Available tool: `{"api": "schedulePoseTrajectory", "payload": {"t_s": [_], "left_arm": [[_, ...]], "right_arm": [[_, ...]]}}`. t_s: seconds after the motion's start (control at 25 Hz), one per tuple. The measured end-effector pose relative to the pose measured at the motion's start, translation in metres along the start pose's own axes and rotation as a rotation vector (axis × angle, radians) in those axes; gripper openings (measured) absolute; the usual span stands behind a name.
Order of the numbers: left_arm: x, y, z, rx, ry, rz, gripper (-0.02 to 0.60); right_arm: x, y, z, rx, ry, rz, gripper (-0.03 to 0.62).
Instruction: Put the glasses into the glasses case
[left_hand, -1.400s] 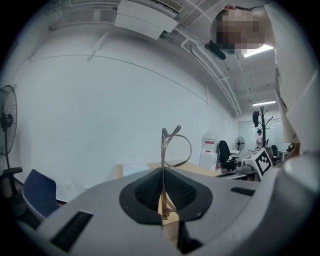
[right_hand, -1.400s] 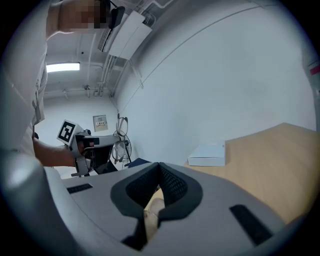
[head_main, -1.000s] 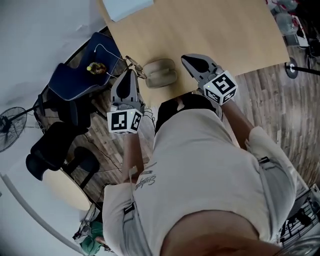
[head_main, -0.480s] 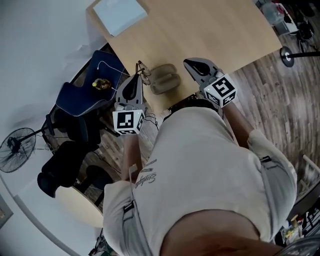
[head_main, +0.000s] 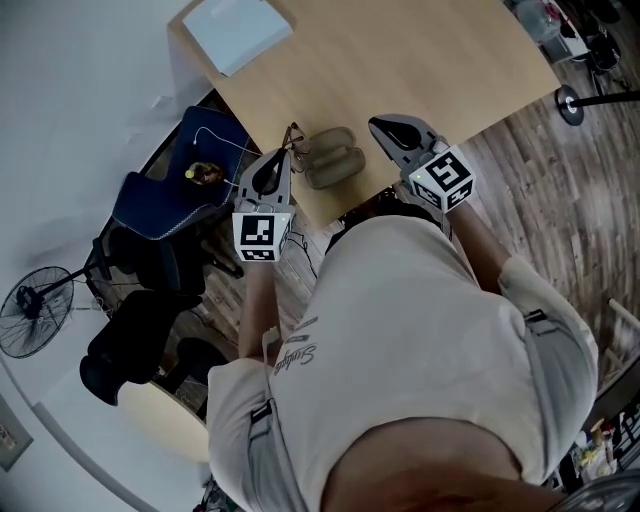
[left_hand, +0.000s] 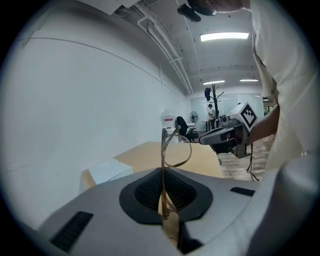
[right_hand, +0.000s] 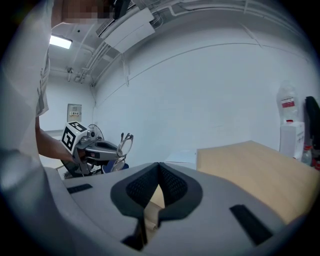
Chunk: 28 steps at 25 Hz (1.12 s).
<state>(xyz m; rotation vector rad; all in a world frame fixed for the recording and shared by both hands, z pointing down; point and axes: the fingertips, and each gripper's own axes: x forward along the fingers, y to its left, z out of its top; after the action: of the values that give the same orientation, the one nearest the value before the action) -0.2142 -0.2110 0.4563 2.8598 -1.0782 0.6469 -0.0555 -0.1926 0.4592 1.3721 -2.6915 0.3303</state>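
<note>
Table (head_main: 400, 60) edge | glasses (left_hand: 172, 150) clamped in left tongs (head_main: 280, 160) | case (head_main: 332, 160) just beside

The glasses (left_hand: 176, 150) have thin gold-toned frames. The glasses case (head_main: 330, 157) is pale greyish beige. The left gripper (head_main: 284, 157) and right gripper (head_main: 379, 125) are grey with black pads and black-and-white marker cubes. The desk (head_main: 420, 60) is light wood, and the chair (head_main: 160, 185) is navy.

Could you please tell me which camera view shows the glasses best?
The left gripper view: the glasses stand close up, pinched in the left tool. The head view and right gripper view show them only small, at that tool's tip.
</note>
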Motion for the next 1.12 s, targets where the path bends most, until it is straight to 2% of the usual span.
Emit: {"api": "schedulePoseTrajectory", "payload": {"t_s": [0.24, 0.48, 0.76, 1.12], "left_arm": [[0.014, -0.005, -0.021, 0.037, 0.09, -0.051, 0.017], [0.03, -0.009, -0.034, 0.061, 0.142, -0.099, 0.017], [0.049, -0.028, -0.059, 0.123, 0.229, -0.202, 0.017], [0.064, -0.043, -0.093, 0.133, 0.321, -0.304, 0.017]], "right_arm": [[-0.005, -0.008, -0.005, 0.015, 0.003, -0.032, -0.005], [-0.009, -0.018, -0.014, 0.022, 0.012, -0.062, -0.005], [-0.014, -0.026, -0.024, 0.023, 0.012, -0.095, -0.005], [-0.017, -0.032, -0.034, 0.039, 0.017, -0.129, -0.005]]}}
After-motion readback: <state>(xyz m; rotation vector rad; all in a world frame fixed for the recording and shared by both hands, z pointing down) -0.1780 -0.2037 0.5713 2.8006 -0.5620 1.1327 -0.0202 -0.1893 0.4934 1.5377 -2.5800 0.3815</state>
